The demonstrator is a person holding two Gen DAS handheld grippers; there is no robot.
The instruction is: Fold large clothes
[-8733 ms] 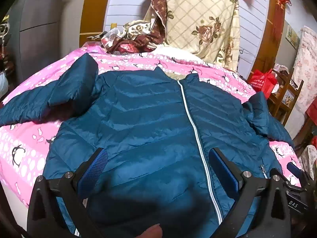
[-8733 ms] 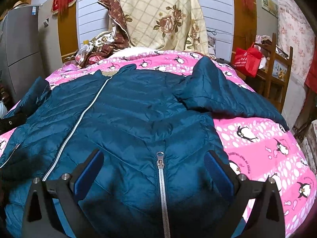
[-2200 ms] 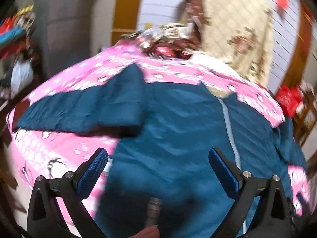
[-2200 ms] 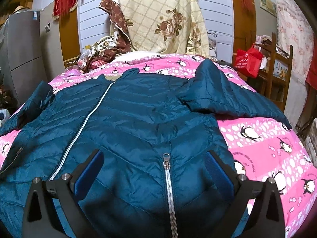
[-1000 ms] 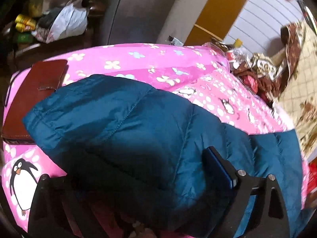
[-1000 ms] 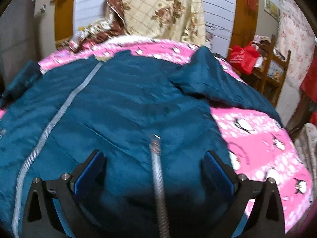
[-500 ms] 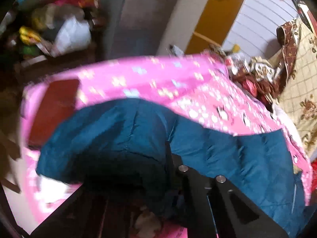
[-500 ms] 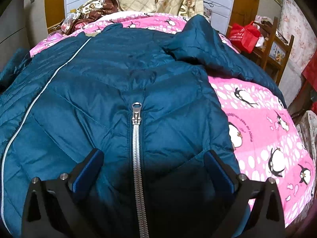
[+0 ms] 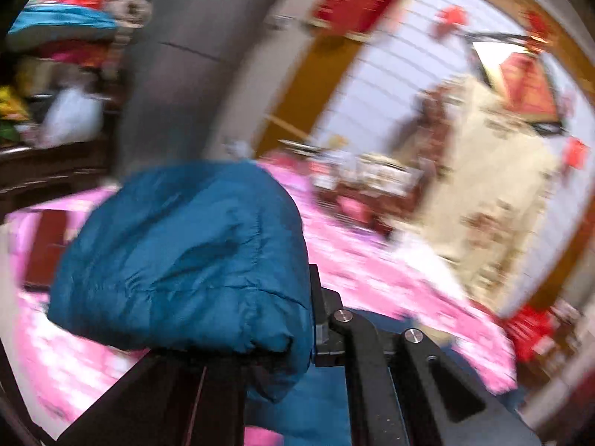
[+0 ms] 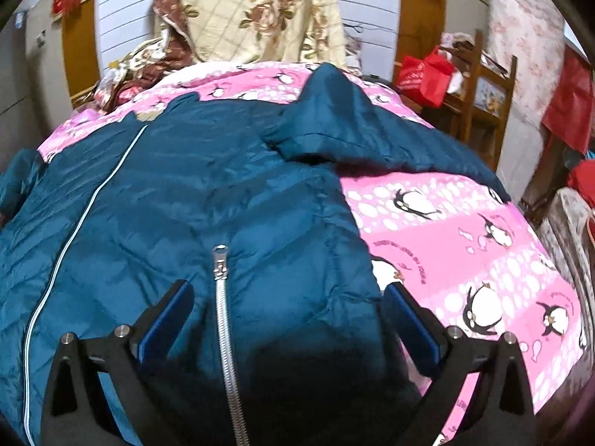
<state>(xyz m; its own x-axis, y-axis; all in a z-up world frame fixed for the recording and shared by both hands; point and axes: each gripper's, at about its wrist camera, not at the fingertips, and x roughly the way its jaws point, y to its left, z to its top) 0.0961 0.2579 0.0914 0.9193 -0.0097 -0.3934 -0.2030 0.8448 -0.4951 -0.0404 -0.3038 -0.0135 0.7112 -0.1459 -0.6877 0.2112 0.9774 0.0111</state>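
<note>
A teal puffer jacket (image 10: 193, 200) lies front up on a pink penguin-print bed cover (image 10: 457, 238), its silver zipper (image 10: 223, 297) running toward me. Its right sleeve (image 10: 364, 137) lies spread across the bed. My right gripper (image 10: 290, 319) is open just above the jacket's hem, one finger on each side of the zipper. My left gripper (image 9: 297, 319) is shut on the jacket's left sleeve (image 9: 186, 256), which bunches over its jaws, lifted above the bed. The left wrist view is blurred.
A cream floral quilt (image 10: 260, 11) hangs at the head of the bed, beside crumpled brown bedding (image 10: 137, 70). A wooden chair (image 10: 479, 93) with a red bag (image 10: 424, 74) stands at the right. A grey cabinet (image 9: 193, 63) and cluttered shelves (image 9: 55, 85) stand at the left.
My left gripper has closed on the left sleeve and lifted it off the bed, swinging the view upward. My right gripper has drifted slightly over the hem and stays open.
</note>
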